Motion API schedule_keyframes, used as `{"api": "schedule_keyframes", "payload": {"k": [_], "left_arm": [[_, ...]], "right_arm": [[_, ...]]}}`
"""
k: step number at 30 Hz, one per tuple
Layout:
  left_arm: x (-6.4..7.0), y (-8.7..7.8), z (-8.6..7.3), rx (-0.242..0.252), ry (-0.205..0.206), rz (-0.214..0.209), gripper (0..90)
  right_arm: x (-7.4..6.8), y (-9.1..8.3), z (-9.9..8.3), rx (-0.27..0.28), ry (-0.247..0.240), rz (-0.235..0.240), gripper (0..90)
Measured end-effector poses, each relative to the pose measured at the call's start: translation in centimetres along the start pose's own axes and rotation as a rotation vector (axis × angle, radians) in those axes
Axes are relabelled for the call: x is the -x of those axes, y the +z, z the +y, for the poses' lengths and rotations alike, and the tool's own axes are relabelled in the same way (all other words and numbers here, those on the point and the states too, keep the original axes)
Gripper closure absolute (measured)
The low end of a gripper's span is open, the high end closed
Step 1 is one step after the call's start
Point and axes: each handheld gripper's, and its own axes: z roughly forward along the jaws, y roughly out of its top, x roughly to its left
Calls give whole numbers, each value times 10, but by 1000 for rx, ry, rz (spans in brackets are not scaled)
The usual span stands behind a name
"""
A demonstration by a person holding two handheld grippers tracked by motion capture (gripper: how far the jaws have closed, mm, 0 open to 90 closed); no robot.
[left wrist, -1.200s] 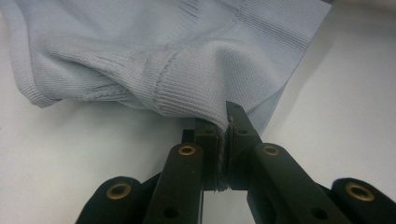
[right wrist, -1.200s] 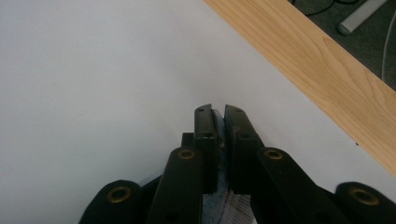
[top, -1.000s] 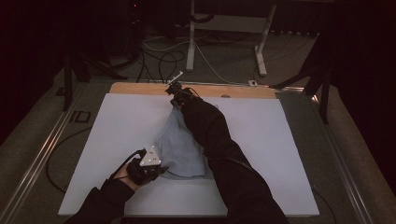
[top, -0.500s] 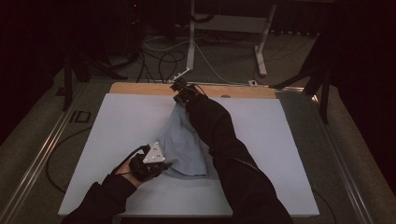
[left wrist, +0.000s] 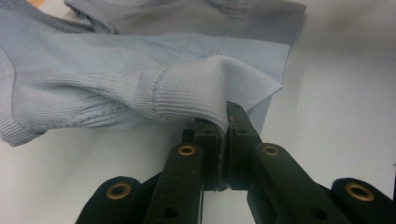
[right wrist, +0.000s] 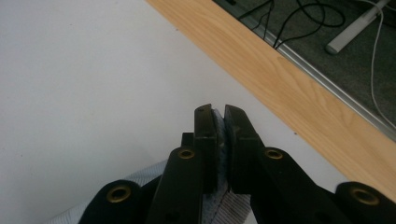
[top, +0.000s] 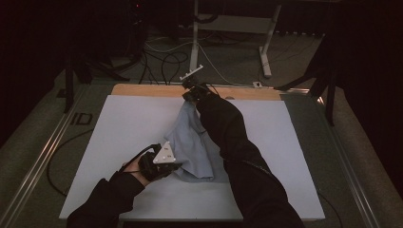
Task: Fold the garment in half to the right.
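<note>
From the high view, a pale blue-grey knit garment (top: 192, 147) is seen lying on a white table top (top: 109, 142), stretched from the near middle of the table toward its far edge, where a strip of light wood (top: 142, 90) is exposed. The left gripper (top: 173, 166), topped by a grey three-cornered plate, is held at the garment's near left corner by a hand in a dark sleeve. The right gripper (top: 187, 92) is reached out on a long dark-sleeved arm to the garment's far end, close to the wooden strip. Cables and a white table leg are seen on the dark floor beyond.

In the left gripper view, the left gripper (left wrist: 223, 122) is seen clenched on the garment (left wrist: 140, 74): a ribbed hem is pinched between the two black jaws, and the cloth is raised into a small peak above them. The rest of the garment is spread flat on the white surface behind, with a folded layer lying farther back.

In the right gripper view, the right gripper (right wrist: 218, 122) is likewise seen clamped on the garment (right wrist: 223, 205), a thin layer of blue-grey knit being caught between the jaws and more ribbed cloth hanging below them. The white table top (right wrist: 93, 93) and the wooden strip (right wrist: 299, 79) are seen beneath, with cables on the floor past the edge.
</note>
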Motion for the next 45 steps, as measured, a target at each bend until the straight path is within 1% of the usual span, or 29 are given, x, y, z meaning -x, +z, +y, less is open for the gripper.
{"api": "schedule_keyframes", "payload": {"k": [2, 4, 5, 8, 10, 13, 20, 22, 24, 26, 28, 29, 31, 33, 34, 35, 38, 45], "left_arm": [[2, 2, 3, -2, 12, -2, 870], [3, 3, 5, -2, 15, -6, 870], [4, 5, 8, -1, 26, -11, 870], [6, 8, 13, 0, 33, -17, 870], [7, 10, 17, -4, 49, -21, 870], [9, 13, 23, -7, 63, -26, 870], [16, 23, 39, -8, 106, -37, 870], [17, 25, 41, -9, 109, -39, 870], [19, 30, 45, -21, 127, -39, 870], [21, 34, 48, -24, 134, -42, 870], [22, 38, 51, -29, 134, -45, 869], [22, 40, 52, -36, 135, -45, 869], [23, 44, 55, -42, 130, -40, 870], [25, 48, 58, -40, 133, -41, 870], [26, 50, 59, -41, 137, -42, 870], [28, 54, 61, -46, 145, -41, 870], [31, 62, 64, -62, 166, -41, 869], [37, 79, 68, -95, 182, -43, 869]], "right_arm": [[2, -4, -1, 8, 9, 0, 850], [4, -5, -2, 10, 5, -1, 850], [4, -7, -3, 9, 8, 0, 850], [11, -15, -8, 19, 18, -9, 850], [14, -18, -11, 20, 17, -12, 850], [19, -24, -14, 30, 32, -9, 850], [30, -35, -24, 38, 36, -18, 849], [32, -36, -25, 41, 37, -19, 849], [36, -39, -29, 47, 41, -23, 849], [39, -40, -32, 46, 46, -22, 849], [43, -41, -34, 47, 42, -26, 848], [44, -42, -36, 49, 51, -25, 848], [47, -42, -39, 54, 51, -26, 848], [50, -41, -41, 53, 53, -20, 847], [52, -41, -43, 53, 55, -23, 847], [53, -41, -44, 55, 68, -17, 847], [57, -38, -48, 49, 75, -14, 847], [63, -34, -55, 47, 86, 4, 846]]}}
